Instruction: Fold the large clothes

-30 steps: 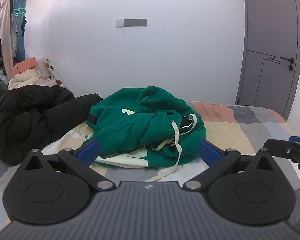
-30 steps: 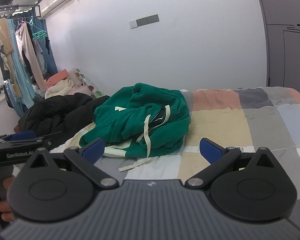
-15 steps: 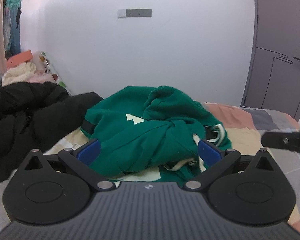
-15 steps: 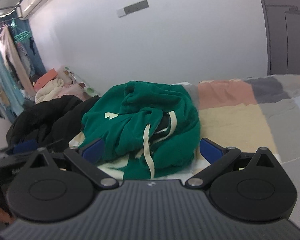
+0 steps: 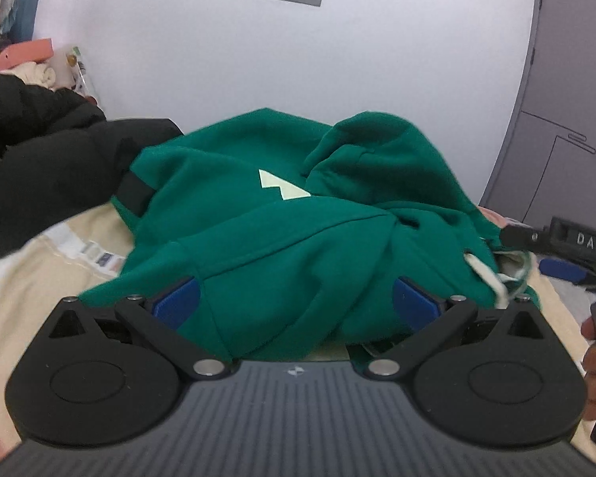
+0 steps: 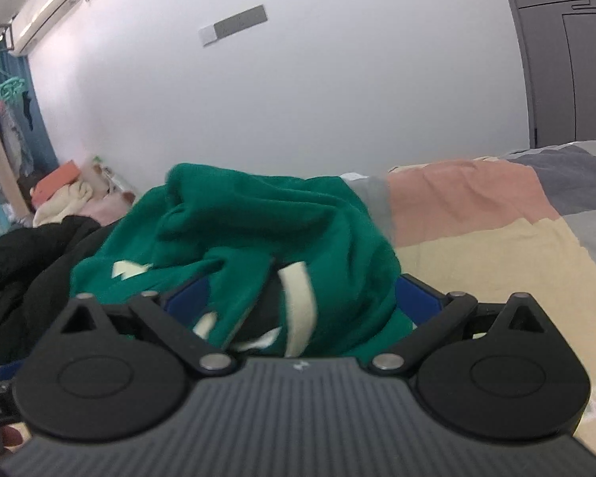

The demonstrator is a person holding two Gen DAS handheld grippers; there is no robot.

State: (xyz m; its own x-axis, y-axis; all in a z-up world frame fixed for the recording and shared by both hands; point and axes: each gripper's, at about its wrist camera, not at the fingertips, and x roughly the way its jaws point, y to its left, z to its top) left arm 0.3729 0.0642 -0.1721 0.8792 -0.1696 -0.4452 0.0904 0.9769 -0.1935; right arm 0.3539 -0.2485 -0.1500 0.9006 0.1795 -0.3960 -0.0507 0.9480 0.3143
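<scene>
Left tongs [image 5: 296, 298] spread wide around crumpled green hoodie [image 5: 298, 214], right tongs [image 6: 300, 298] wide, just closing slightly, hoodie fabric between unpinched, heap on patchwork bed [image 6: 496, 246], black jacket [image 5: 39, 159] touching left, open bedspread right, long axis unclear

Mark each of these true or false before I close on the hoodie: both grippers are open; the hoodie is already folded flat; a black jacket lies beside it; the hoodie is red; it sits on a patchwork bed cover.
1. Both grippers are open. True: the left gripper and the right gripper each stand wide, with cloth between the pads but no clamp showing.
2. The hoodie is already folded flat. False: the green hoodie lies in a crumpled heap.
3. A black jacket lies beside it. True: the black jacket touches its left side in the left wrist view.
4. The hoodie is red. False: it is green with cream drawstrings.
5. It sits on a patchwork bed cover. True: the bed cover shows pink, beige and grey blocks.
</scene>
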